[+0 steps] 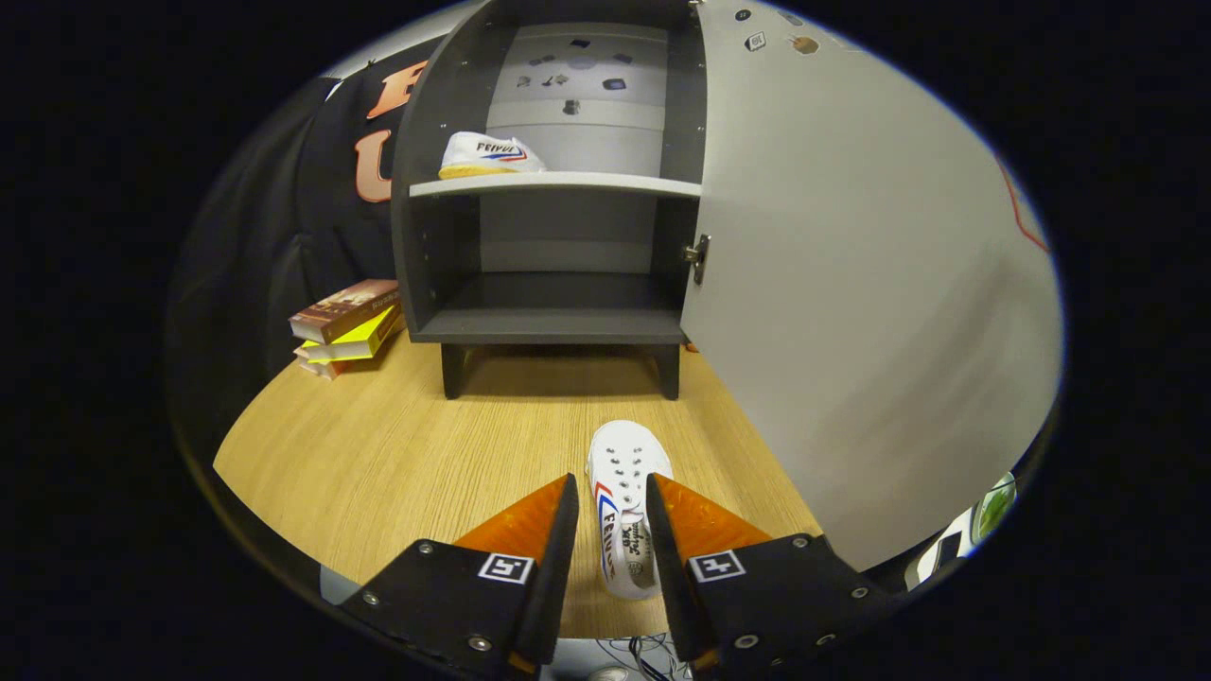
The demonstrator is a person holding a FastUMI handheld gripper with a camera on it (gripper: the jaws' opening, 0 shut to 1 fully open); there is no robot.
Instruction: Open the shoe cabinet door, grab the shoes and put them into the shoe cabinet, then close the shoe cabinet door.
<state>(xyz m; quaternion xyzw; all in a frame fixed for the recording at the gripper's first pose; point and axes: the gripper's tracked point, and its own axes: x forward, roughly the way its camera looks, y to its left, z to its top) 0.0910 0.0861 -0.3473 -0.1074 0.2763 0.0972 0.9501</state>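
A dark grey shoe cabinet (553, 326) stands on the wooden table (378, 454) beyond the fingers. Its pale grey door (851, 303) is swung wide open to the right. One white shoe (487, 156) with red and blue stripes rests on the left of the upper shelf. A second matching white shoe (624, 473) lies on the table, toe toward the cabinet, its heel end between my fingers. My gripper (612, 484) is open and straddles that shoe; the right finger is close against it, and a strip of table shows between the shoe and the left finger.
A stack of books (345, 326) lies on the table just left of the cabinet. The open door reaches forward on the right, close to the right finger. The lower shelf (558, 303) of the cabinet holds nothing. Cables (643, 653) hang below the table's near edge.
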